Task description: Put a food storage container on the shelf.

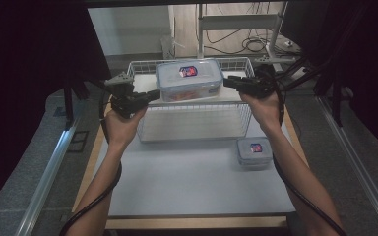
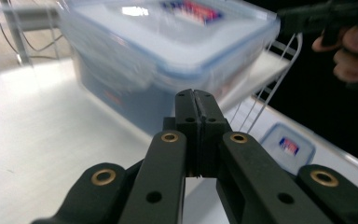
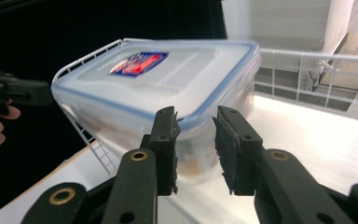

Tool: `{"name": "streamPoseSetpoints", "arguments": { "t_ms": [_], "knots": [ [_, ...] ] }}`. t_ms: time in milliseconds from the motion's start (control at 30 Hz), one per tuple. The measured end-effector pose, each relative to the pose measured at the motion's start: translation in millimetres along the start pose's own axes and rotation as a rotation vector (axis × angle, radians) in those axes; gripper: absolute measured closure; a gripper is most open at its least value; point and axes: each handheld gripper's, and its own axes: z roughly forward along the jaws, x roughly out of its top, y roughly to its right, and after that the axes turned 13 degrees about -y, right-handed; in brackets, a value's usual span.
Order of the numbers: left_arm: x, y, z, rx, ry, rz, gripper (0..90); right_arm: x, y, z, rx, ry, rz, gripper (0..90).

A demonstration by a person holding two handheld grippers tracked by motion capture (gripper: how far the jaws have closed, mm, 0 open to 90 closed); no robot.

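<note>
A large clear container (image 1: pixel 189 78) with a blue-rimmed lid and a red and blue label sits in the back half of a white wire basket (image 1: pixel 192 139). My left gripper (image 1: pixel 153 93) points at its left side. In the left gripper view its jaws (image 2: pixel 196 100) are pressed together with nothing between them, and the container (image 2: pixel 168 42) is just beyond. My right gripper (image 1: pixel 226 80) points at the container's right end. In the right gripper view it (image 3: pixel 196 116) stands open, with the container's corner (image 3: pixel 168 79) just ahead of the gap. I cannot tell whether either tip touches the container.
A small lidded container (image 1: pixel 254 151) of the same kind stands on the white tabletop (image 1: pixel 187 182) right of the basket's front corner, and it appears in the left gripper view too (image 2: pixel 286 147). Basket wires (image 3: pixel 307 53) rise around the large container. Dark curtains flank the table.
</note>
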Motion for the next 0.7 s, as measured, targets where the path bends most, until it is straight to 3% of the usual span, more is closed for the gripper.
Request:
{"name": "streamPoseSetpoints", "arguments": {
  "t_ms": [200,700],
  "knots": [
    [-5.8,2.5,20.4,0.014,-0.048,0.018,89.8,-13.4,-2.6,3.9,-0.003,-0.03,-0.017,68.3],
    [4.2,-1.0,34.0,0.043,-0.086,0.001,89.7,-23.0,-3.3,16.1,0.019,-0.065,-0.02,66.9]
  ]
}}
